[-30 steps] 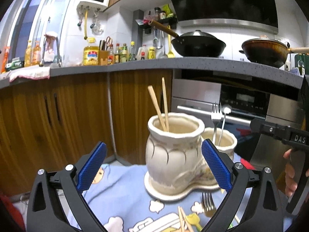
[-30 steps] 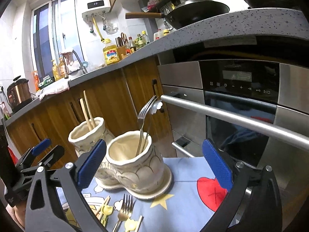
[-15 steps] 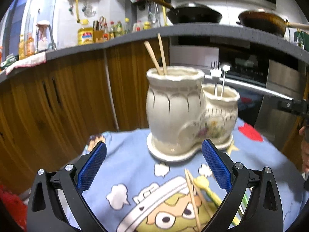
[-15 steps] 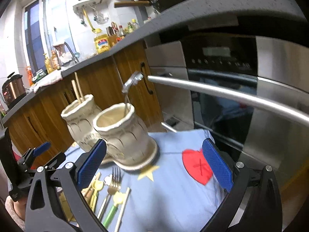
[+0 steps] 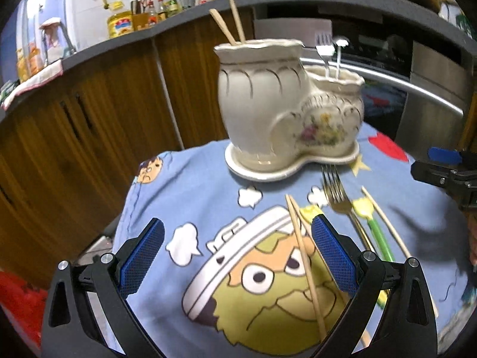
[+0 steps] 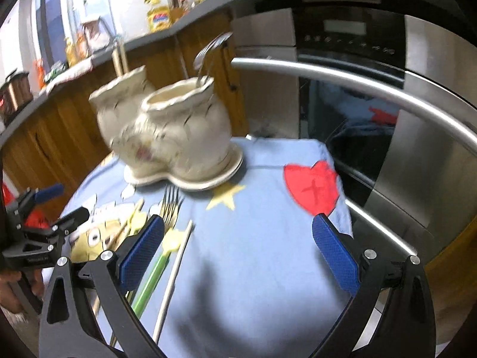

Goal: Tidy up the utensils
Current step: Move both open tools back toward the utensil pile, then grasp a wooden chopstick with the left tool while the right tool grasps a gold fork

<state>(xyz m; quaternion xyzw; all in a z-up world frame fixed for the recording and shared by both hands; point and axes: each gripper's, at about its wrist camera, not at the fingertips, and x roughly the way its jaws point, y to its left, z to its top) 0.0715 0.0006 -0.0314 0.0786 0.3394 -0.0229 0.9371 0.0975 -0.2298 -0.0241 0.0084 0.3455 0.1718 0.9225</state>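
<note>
A cream ceramic double utensil holder (image 5: 286, 110) (image 6: 167, 137) stands at the far side of a blue cartoon cloth. Two chopsticks (image 5: 229, 25) stick out of its taller pot; a fork (image 5: 325, 53) and a spoon stand in the lower pot. On the cloth lie a pair of chopsticks (image 5: 304, 256), a fork (image 5: 340, 200) (image 6: 170, 205), a green-handled utensil (image 5: 378, 235) (image 6: 152, 277) and a single chopstick (image 6: 173, 277). My left gripper (image 5: 235, 259) is open and empty above the loose chopsticks. My right gripper (image 6: 235, 253) is open and empty over bare cloth, right of the utensils.
The cloth (image 6: 268, 253) covers a small table with edges close on all sides. An oven (image 6: 372, 95) with a steel bar handle stands close behind on the right. Wooden cabinets (image 5: 89, 119) and a cluttered counter (image 5: 134, 24) are behind.
Both grippers have tilted down and pulled back from the holder, so the loose utensils on the cloth now fill the lower view. Both stay open and empty.
</note>
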